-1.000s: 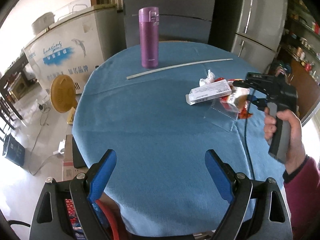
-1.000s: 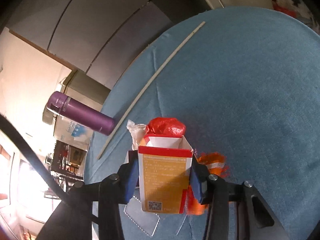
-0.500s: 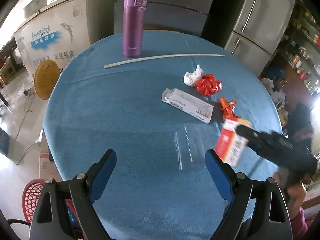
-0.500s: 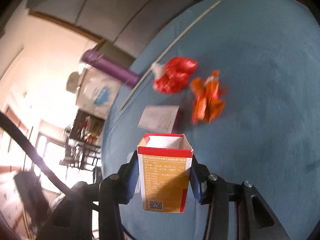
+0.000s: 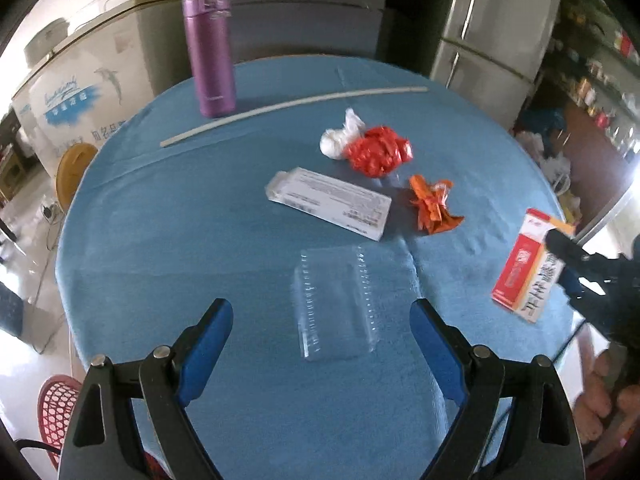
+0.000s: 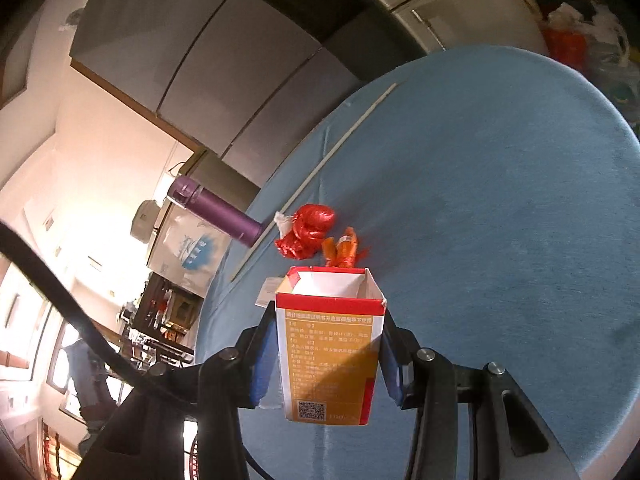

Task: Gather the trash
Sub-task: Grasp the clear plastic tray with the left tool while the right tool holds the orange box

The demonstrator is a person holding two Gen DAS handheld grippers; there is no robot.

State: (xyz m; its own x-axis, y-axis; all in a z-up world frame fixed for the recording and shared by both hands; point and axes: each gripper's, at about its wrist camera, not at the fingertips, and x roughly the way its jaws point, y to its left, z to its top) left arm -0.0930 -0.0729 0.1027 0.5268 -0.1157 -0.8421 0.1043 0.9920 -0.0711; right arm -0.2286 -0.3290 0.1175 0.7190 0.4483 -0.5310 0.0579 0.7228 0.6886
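Near table edge | right gripper clamps carton | left gripper gapes

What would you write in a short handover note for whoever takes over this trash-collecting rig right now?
Left hand-held gripper: open, empty, above the clear plastic tray.
Right hand-held gripper: shut on the red and orange carton, lifted at the table's edge.
On the blue cloth: white box, red wrapper, white wad, orange wrapper, white strip. The purple flask stands upright.
Done: carton picked up.
Left: bin the carton, then collect the rest. A red basket shows below the table; its use is unclear.
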